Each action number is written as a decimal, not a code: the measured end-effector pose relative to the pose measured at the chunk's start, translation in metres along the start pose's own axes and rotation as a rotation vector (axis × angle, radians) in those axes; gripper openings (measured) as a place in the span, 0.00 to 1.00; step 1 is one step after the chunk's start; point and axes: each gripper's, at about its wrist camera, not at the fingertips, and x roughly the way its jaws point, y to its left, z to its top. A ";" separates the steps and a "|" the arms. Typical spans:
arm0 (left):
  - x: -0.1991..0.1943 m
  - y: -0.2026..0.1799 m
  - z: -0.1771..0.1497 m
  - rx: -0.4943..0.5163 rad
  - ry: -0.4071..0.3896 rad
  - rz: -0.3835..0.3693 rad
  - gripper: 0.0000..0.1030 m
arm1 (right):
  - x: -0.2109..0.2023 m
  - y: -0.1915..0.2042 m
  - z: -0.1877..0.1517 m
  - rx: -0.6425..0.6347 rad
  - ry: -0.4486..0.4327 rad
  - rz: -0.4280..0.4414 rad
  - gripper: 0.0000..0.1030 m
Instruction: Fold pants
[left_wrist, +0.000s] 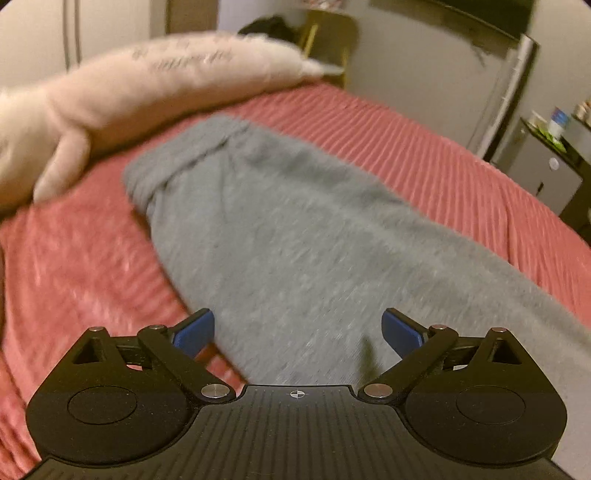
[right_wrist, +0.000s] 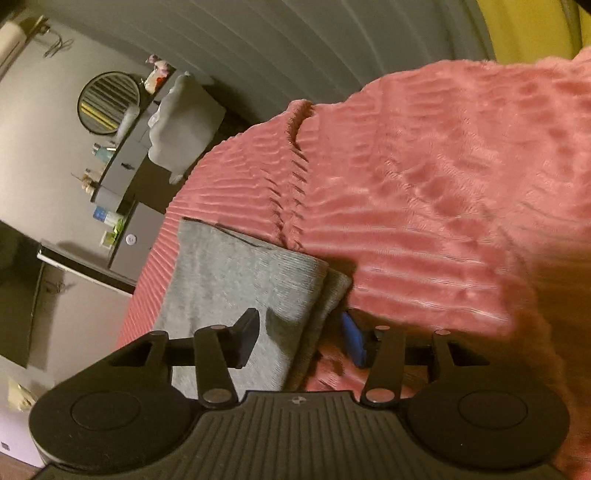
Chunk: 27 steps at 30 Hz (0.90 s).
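grey pants (left_wrist: 280, 221) lie lengthwise on the pink ribbed bedspread (left_wrist: 443, 166), waistband end toward the white pillow (left_wrist: 140, 92) at the head of the bed. judged from the two stacked cuffs (right_wrist: 314, 288) in the right wrist view, one leg is already laid over the other, so the first lengthwise fold looks done. the crosswise folds, cuffs up toward the pillow end, appear to be left.

left gripper (left_wrist: 297, 332): released, blue pads spread wide, over the mid-leg cloth, grasping nothing. the view is motion-blurred.

right gripper (right_wrist: 299, 339): jaws apart and straddling the cuff edge, one pad over the grey cloth, the blue pad on the bedspread side. not clenched on the fabric as far as i can see, though whether the pads touch it is unclear.

containers: none on the bed near the pants. a dresser (right_wrist: 125, 166) well away from the pillow carries small bottles and jars; contents too small to read.
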 end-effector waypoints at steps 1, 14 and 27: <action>0.004 0.006 0.000 -0.040 0.020 -0.001 0.97 | 0.004 0.005 0.002 -0.008 -0.001 -0.013 0.48; 0.017 0.014 -0.001 -0.115 0.072 0.012 0.97 | -0.001 0.042 -0.001 -0.242 -0.082 -0.080 0.26; 0.014 0.013 -0.002 -0.112 0.054 -0.009 0.97 | -0.068 0.228 -0.138 -1.068 -0.197 0.249 0.08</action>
